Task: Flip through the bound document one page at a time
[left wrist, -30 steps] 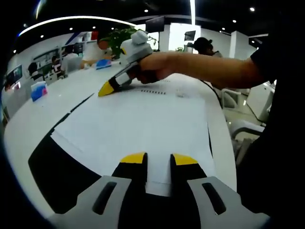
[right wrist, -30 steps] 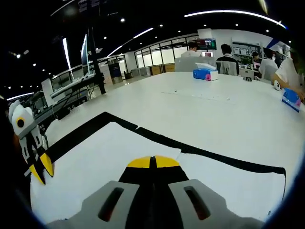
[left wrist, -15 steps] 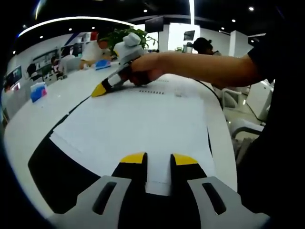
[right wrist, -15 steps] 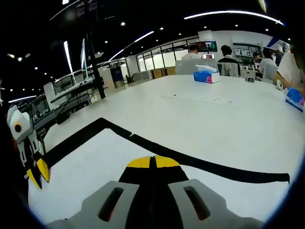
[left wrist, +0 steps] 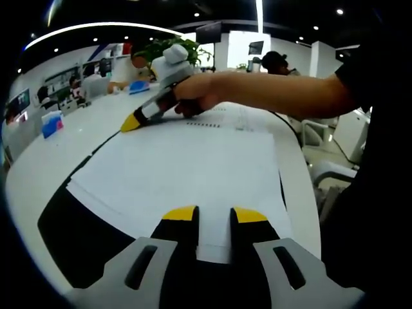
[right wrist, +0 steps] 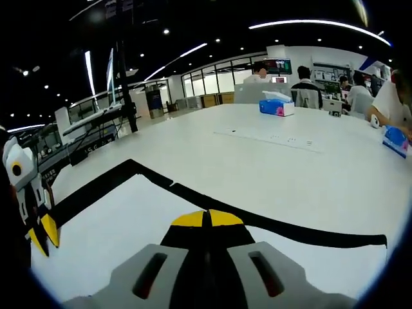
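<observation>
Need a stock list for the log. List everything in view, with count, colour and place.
Document: one, white pages, on the black mat.
Mat: one, black, under the document on the table.
Table: one, white, large.
Tissue boxes: at least three, blue, far across the table.
Plant: one, green, background.
People: several, seated at the far end.
Right gripper: shut, yellow tips at the document's far edge.
Left gripper: open, yellow tips over the near edge.
Forearm: one, holding the right gripper.
</observation>
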Available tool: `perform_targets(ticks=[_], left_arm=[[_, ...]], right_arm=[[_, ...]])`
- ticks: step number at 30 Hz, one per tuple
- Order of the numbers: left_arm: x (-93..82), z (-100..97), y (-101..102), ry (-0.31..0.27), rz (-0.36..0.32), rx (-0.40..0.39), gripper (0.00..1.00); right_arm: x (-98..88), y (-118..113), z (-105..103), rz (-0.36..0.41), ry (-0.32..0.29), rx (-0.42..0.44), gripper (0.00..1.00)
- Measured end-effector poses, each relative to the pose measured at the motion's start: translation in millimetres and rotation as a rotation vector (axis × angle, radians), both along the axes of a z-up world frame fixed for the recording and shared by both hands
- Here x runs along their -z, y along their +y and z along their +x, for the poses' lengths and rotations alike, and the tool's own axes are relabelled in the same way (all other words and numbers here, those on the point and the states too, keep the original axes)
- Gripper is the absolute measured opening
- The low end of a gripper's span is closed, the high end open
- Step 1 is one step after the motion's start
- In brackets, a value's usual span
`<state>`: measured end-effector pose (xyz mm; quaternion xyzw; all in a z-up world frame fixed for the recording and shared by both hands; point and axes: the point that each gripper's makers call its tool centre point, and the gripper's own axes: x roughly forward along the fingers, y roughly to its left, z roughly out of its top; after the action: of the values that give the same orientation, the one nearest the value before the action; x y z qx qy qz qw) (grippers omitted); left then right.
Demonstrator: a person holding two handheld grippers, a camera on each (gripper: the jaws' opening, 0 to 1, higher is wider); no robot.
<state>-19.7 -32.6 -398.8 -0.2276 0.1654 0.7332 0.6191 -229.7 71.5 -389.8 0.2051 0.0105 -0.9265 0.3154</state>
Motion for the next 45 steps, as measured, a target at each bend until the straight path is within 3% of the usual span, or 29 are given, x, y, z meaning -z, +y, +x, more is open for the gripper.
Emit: perform_targets(ticks=[9,20,45], left_arm=[[-0.6,-1.1,-1,0.003,0.006,-0.008,0.22],[-0.1,-2.9,-1,0.003,-0.007,-0.009,0.22],[1.0,0.5,1,-0.009,-0.019,-0.028,0.22]], right_arm=[[-0.2,0,0,0.032,0.035,0.011,0.02],[-0.2,-1,2,0.057,0.018,0.05,0.02],[-4.8,4,69,0.018,0.03,0.079,0.02]])
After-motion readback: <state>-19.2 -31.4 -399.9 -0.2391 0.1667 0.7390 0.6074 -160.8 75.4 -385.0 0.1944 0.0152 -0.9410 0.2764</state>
